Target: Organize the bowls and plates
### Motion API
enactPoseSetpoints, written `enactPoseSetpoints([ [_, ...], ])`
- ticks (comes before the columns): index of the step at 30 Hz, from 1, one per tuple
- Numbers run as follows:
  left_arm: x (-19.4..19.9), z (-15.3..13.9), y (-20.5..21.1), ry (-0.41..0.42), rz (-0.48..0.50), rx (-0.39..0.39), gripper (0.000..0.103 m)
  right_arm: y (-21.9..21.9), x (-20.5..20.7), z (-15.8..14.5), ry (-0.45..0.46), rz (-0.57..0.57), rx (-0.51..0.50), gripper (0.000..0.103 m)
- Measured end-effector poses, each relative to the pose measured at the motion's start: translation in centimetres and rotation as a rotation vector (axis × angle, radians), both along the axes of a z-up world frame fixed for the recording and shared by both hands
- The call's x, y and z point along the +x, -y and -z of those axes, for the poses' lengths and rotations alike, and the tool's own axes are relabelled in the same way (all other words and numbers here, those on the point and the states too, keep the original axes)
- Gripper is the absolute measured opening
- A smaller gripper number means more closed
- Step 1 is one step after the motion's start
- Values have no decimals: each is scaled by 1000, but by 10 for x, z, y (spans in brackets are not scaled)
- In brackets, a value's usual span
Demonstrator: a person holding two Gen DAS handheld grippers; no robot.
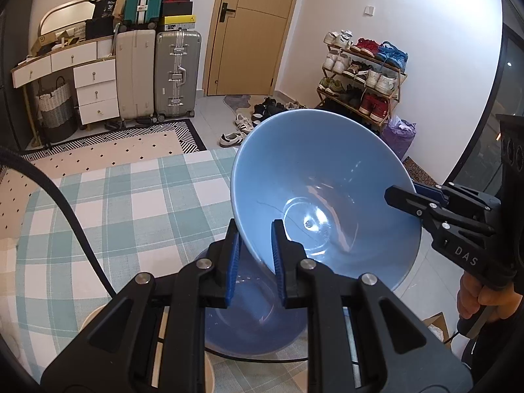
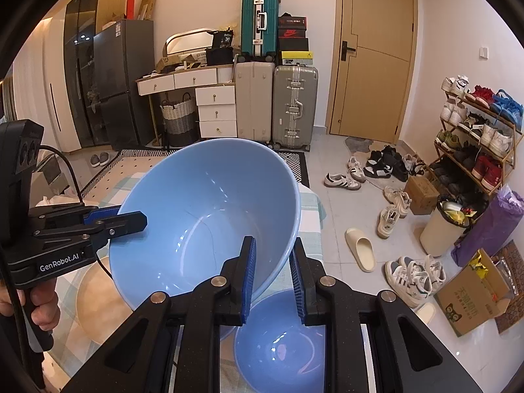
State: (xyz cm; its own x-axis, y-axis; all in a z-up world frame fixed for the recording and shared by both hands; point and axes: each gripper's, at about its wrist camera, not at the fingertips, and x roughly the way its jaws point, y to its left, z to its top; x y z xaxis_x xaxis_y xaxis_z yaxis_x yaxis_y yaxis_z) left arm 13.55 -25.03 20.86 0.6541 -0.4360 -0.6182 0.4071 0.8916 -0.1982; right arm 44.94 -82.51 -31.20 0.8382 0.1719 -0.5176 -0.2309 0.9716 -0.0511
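Observation:
A large light-blue bowl (image 1: 324, 190) is held tilted in the air above the checked tablecloth (image 1: 131, 203). My left gripper (image 1: 255, 255) is shut on its near rim. My right gripper (image 2: 271, 275) is shut on the opposite rim; it also shows in the left wrist view (image 1: 412, 196), as the left one shows in the right wrist view (image 2: 131, 219). The bowl fills the middle of the right wrist view (image 2: 209, 216). A second blue bowl (image 1: 249, 314) sits on the table right beneath it, also seen in the right wrist view (image 2: 281, 344).
A cream plate (image 2: 98, 304) lies on the table left of the bowls. The table's far edge (image 1: 196, 154) drops to a patterned rug. Shoes (image 2: 393, 209), a shoe rack (image 2: 475, 137), a bin and a cardboard box (image 2: 471, 291) stand on the floor to the right.

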Motion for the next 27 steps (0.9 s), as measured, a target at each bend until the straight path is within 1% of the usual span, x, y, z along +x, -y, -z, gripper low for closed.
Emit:
enactPoseSetpoints([
  [6,-33,-12,-15,2,-6,-1,15,-10,-15,1,-5,-6,-1,21],
  [11,-48,-15,-26,-10,-14,-10,15,-19,-21,4,-7,-19,-6,21],
  [21,-54,2,-40,-26,-28,20,15,-35,-21,25,-39,-36,-12,21],
  [23,-46,9,-40,-32,-34,28,15,-36,-19,31,-48,-41,-10,21],
  [27,-45,22,-43,-41,-38,43,15,-39,-15,40,-62,-48,-9,21],
])
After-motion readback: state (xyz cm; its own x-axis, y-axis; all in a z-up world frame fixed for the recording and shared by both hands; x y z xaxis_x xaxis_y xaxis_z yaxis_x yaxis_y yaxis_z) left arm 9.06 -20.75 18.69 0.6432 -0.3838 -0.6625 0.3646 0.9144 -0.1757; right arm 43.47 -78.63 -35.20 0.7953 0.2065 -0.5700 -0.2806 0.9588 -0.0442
